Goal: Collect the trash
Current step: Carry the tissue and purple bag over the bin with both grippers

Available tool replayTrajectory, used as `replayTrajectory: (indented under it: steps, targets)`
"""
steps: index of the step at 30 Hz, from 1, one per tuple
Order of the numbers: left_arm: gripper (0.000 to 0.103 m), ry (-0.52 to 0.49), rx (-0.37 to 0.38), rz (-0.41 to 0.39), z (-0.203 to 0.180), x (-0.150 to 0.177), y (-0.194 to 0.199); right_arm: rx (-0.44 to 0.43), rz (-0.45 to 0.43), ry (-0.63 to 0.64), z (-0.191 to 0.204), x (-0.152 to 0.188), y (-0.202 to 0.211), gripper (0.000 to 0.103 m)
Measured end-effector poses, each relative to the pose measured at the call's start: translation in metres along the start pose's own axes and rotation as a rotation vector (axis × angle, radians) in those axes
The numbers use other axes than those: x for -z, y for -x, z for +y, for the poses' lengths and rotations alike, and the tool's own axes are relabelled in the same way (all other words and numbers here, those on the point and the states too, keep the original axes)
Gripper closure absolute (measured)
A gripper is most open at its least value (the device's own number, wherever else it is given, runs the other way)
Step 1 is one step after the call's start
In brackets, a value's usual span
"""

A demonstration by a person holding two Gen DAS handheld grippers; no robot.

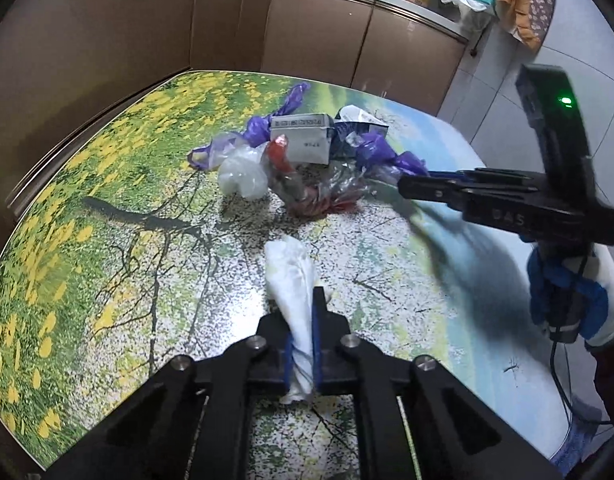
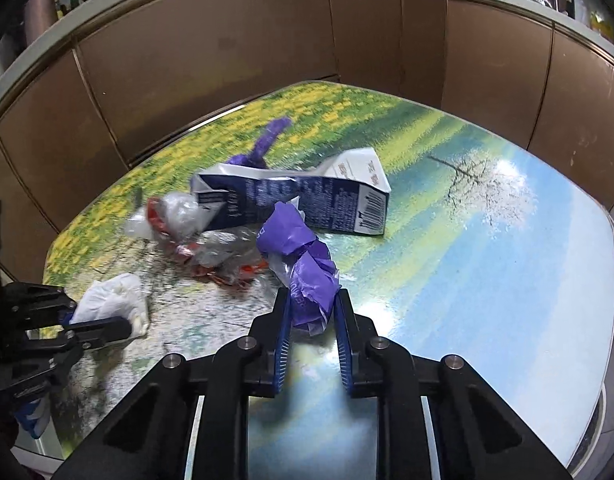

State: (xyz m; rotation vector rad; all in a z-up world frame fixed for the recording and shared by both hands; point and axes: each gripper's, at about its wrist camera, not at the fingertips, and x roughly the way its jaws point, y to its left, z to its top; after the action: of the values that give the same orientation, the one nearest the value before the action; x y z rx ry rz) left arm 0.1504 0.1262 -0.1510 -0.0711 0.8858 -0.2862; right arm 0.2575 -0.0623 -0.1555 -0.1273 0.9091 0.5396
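Left claw (image 1: 303, 336) clamped tight on a crumpled white tissue (image 1: 293, 280), blue pads pinching it from both sides, tissue lying on the tabletop (image 1: 107, 240) near the front edge and sticking out ahead of the fingers. Right claw (image 2: 311, 320) narrowed onto the near end of a twisted purple plastic bag (image 2: 303, 256), pads pressing the crumpled plastic on either side; the bag trails back into the trash pile. Pile sits mid-tabletop: a flattened dark blue carton (image 2: 307, 196) with a barcode on its end, clear plastic wrap with red print (image 2: 211, 248) just in front of it, a white box (image 1: 303, 136) seen from the left wrist view, another twist of purple bag poking up behind. Tissue lies apart from the pile, nearer the camera side. Tabletop has a printed meadow scene (yellow flowers, tree, blue sky). Brown cabinet doors (image 2: 227, 48) behind it. A gloved hand (image 1: 571, 296), blue and white, grips the right tool's handle in the left wrist view.
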Motion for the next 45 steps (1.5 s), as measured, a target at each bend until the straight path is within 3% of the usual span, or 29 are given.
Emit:
replayTrajectory:
  steps: [6,14,25,37,45]
  targets:
    - [0.098,0.063,0.038,-0.013,-0.004,0.009,0.016,-0.014,-0.035,0.021,0.013,0.012,0.035,0.083]
    - [0.098,0.069,0.015,-0.071,-0.016,0.012,0.059,-0.022,-0.087,-0.012,0.017,0.038,0.086,0.083]
    - [0.098,0.0,0.001,-0.126,-0.067,0.004,0.098,0.046,-0.212,-0.106,-0.025,0.08,0.174,0.083]
    - [0.098,-0.167,0.088,-0.069,-0.175,-0.034,0.052,0.238,-0.24,-0.349,-0.138,0.167,0.233,0.083]
    - [0.098,-0.278,0.181,-0.037,-0.263,-0.075,-0.005,0.331,-0.252,-0.489,-0.2,0.203,0.236,0.083]
